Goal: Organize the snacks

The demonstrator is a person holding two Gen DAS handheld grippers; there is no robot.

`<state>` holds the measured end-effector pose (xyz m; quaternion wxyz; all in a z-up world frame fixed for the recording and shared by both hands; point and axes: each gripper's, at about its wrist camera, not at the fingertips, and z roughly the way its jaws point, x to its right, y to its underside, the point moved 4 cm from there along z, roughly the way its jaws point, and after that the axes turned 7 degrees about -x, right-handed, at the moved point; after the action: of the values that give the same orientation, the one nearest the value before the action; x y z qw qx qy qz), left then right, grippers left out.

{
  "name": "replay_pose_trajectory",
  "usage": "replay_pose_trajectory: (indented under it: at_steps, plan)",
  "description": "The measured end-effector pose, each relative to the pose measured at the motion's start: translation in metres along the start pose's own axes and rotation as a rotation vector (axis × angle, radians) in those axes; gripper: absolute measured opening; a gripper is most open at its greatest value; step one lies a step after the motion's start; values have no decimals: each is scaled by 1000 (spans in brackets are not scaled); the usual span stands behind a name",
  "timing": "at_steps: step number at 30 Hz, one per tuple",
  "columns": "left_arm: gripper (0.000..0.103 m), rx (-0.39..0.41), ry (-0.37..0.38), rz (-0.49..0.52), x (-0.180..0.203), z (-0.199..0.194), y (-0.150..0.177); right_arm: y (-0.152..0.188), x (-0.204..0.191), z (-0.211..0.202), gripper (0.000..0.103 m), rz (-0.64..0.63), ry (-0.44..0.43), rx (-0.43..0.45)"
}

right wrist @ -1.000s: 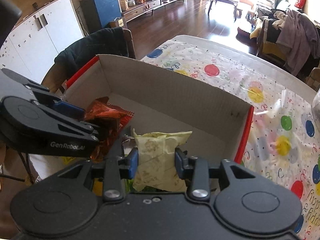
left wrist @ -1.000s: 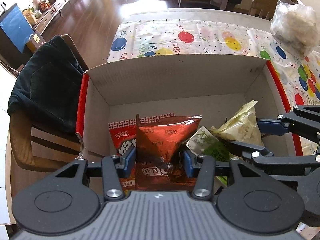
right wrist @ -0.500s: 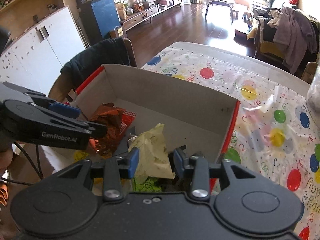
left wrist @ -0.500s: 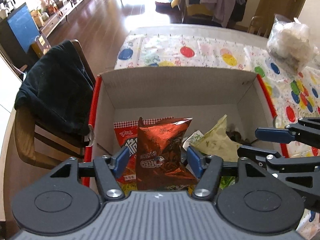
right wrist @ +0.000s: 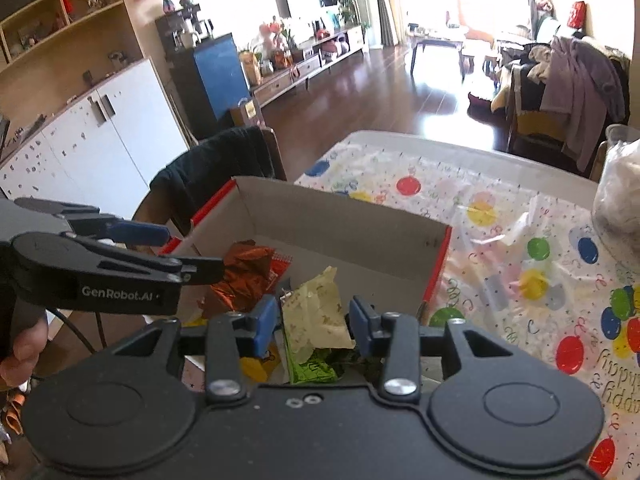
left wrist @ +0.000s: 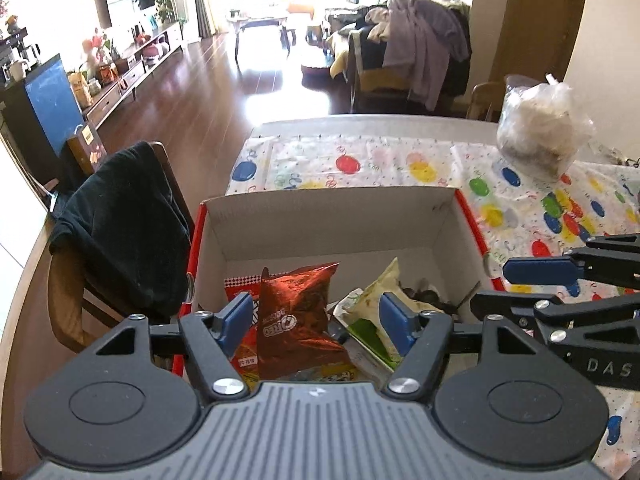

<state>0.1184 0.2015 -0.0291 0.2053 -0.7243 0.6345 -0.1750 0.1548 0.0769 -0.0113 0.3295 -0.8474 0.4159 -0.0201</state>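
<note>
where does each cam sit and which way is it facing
Left wrist: rides the left tongs, looking steeply down into the cardboard box at the Oreo packet; opening pads clear it; right tongs intrude.
Right wrist: rides the right tongs, facing the pale yellow packet; left tongs and a hand show.
Shared: box, both packets, balloon tablecloth.

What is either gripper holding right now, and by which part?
Nothing. The left gripper is opening clear of the red packet; the right gripper is opening off the yellow packet.
</note>
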Motion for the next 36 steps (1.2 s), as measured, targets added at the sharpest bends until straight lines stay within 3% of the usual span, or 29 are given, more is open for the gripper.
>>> replay_pose_trajectory:
  at_steps: [5, 8, 9, 10, 14, 19, 32, 36]
  plan:
    - [75, 16, 30, 2, 4, -12, 10, 6, -2, -14, 49, -15, -4, 28]
    - [75, 34, 27, 1, 7, -19, 16, 12, -5, -23, 69, -34, 14, 60]
    - [75, 40, 25, 1, 8, -21, 18, 13, -5, -25, 84, -40, 17, 68]
    - [75, 47, 23, 3, 10, -23, 20, 15, -5, -28, 91, -45, 23, 82]
    - [78, 69, 17, 15, 15, -31, 26, 21, -8, -37, 92, -63, 14, 99]
    - [81, 89, 28, 13, 19, -38, 32, 26, -7, -47, 102, -56, 5, 126]
    - [101, 150, 66, -45, 21, -54, 42, 39, 2, -62, 103, 1, 18, 157]
    - [102, 155, 64, -62, 22, -56, 45, 42, 5, -67, 103, 21, 19, 171]
